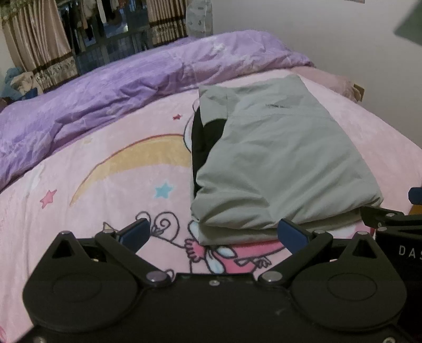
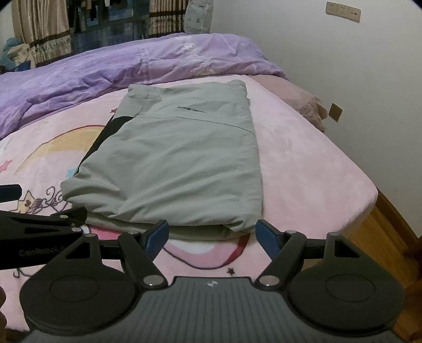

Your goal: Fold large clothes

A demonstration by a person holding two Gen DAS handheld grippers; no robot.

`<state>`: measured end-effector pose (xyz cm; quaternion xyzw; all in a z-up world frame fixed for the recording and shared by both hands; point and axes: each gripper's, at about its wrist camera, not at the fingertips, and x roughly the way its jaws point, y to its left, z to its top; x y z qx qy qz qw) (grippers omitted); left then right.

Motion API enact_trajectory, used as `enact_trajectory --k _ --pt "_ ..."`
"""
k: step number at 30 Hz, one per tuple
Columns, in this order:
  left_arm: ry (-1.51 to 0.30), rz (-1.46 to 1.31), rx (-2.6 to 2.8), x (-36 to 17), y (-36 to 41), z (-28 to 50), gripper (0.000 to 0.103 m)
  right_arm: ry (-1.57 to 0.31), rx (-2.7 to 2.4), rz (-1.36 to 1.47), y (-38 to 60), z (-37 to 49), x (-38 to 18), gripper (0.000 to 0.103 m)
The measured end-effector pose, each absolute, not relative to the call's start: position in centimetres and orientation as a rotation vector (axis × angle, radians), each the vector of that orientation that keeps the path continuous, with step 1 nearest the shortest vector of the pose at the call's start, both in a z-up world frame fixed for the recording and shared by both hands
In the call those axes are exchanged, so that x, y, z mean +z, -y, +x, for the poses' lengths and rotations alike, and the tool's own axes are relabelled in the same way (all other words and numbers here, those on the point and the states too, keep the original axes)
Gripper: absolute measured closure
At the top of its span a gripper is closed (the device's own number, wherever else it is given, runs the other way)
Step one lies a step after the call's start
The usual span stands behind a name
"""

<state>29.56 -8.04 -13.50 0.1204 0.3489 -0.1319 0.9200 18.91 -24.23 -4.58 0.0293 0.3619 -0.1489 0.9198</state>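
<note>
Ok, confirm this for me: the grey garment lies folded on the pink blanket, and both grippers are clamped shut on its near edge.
Not quite. The grey garment does lie folded on the pink blanket, but both the left gripper and right gripper are open, holding nothing, just short of its near edge. Each wrist view shows this.

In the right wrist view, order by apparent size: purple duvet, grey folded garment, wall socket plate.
1. purple duvet and grey folded garment: alike in apparent size; the garment is nearer, so unranked.
2. wall socket plate: smallest.
</note>
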Motion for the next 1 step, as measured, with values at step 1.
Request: enact_trajectory --k 1 --pt "-0.715 0.246 -0.27 -13.5 8.04 29.55 0.0 -0.743 -0.306 0.061 24.28 18.95 -4.61 0.015"
